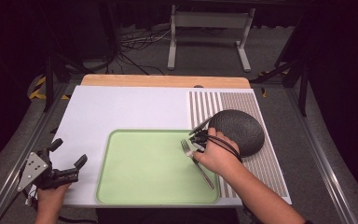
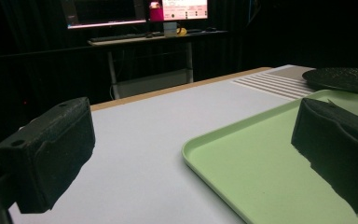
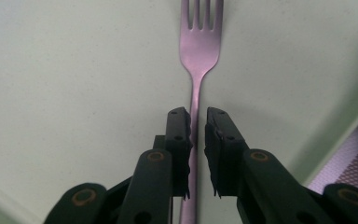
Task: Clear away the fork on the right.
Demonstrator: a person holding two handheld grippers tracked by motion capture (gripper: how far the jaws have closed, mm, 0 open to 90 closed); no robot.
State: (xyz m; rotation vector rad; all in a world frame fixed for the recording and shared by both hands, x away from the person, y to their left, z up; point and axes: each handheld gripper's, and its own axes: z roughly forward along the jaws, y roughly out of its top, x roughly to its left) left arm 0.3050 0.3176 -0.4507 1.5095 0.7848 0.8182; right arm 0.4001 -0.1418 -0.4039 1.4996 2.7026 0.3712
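A metal fork lies flat on the light green tray, near its right side, tines pointing away from me. In the right gripper view, my right gripper straddles the fork handle from above. Its jaws stand narrowly apart, with a thin gap beside the handle, so the pads do not clamp it. My left gripper rests at the table's front left corner, off the tray. It stands wide open, with nothing between the jaws.
A dark grey domed round object sits on a striped mat, just right of the tray and close behind my right hand. The white board lies under the tray. The tray's rim runs between the left jaws.
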